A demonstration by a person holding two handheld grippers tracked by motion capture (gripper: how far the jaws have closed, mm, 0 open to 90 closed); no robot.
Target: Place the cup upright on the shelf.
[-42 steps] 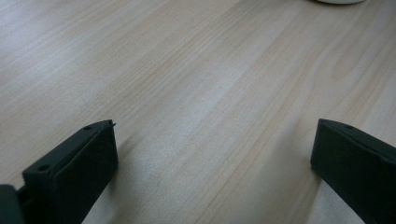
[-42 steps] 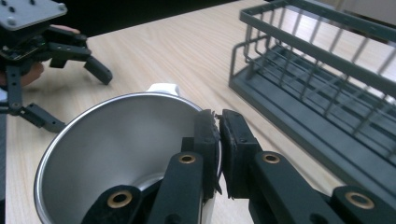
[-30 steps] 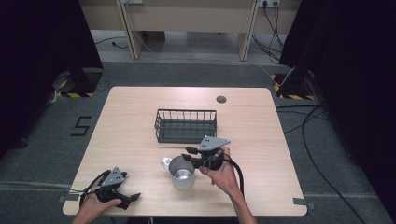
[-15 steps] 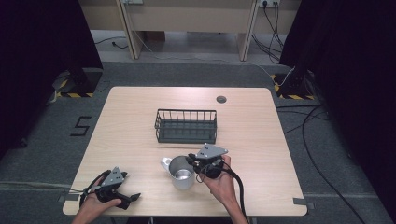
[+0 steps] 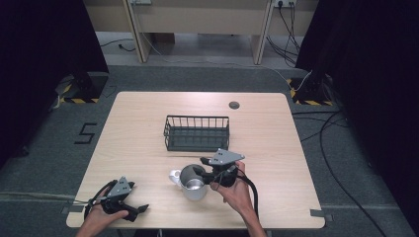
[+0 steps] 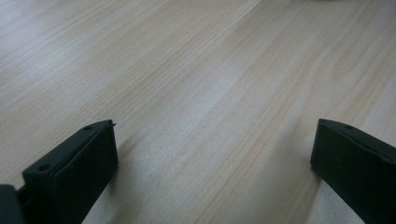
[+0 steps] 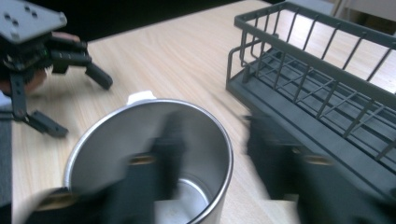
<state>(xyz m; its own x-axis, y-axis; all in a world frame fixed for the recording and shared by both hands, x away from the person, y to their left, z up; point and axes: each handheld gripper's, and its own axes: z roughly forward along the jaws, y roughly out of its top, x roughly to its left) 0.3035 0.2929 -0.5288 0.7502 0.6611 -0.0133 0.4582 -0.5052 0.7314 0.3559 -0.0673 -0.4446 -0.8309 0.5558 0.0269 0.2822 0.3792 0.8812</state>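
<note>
Even overhead light, dark surroundings; right gripper [image 7: 212,177] view motion-blurred, left gripper view soft.

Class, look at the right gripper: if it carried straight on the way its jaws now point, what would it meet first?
The steel mug. The right gripper, jaws just opening, straddles its near wall, one jaw inside. Beyond lies the wire basket, though depth is hard to judge.

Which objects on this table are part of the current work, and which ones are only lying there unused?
Part of the work:
- steel mug, upright
- right claw at the mug's rim, one jaw inside, jaws just opening
- wire basket, probably its destination

Lying about:
- left claw, open, resting on the table
- round cable port
</note>
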